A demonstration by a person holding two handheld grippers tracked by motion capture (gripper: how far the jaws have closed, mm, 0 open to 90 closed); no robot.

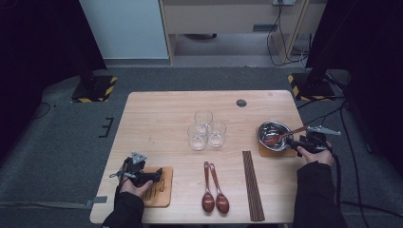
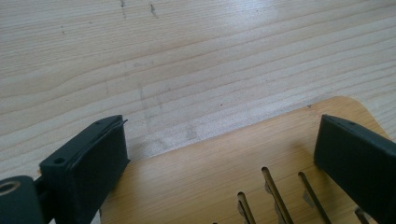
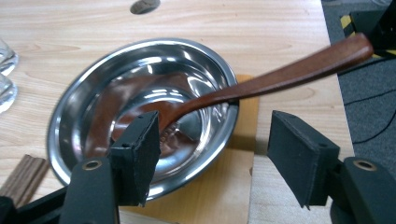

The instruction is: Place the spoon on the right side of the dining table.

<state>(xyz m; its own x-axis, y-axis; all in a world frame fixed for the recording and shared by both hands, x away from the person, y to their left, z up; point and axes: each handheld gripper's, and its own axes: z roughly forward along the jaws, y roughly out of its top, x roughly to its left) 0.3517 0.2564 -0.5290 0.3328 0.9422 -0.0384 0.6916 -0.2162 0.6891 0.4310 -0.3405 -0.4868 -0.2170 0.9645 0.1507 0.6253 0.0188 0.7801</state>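
A steel bowl (image 1: 273, 133) (image 3: 140, 112) stands on a wooden coaster (image 1: 275, 152) (image 3: 219, 186) at the table's right. A reddish-brown wooden spoon (image 1: 285, 136) (image 3: 280, 77) lies in it, handle resting on the rim and pointing right. My right gripper (image 1: 297, 145) (image 3: 210, 154) hovers just in front of the bowl, open, nothing between its jaws. My left gripper (image 1: 159, 175) (image 2: 219, 154) rests at the front left over a slotted wooden coaster (image 1: 159, 190) (image 2: 233, 177), open and empty.
Three clear glasses (image 1: 205, 129) cluster at the table's middle. Two more wooden spoons (image 1: 214, 190) lie near the front edge, with a bundle of dark chopsticks (image 1: 252, 183) (image 3: 21, 179) to their right. A round hole (image 1: 241, 102) marks the far tabletop.
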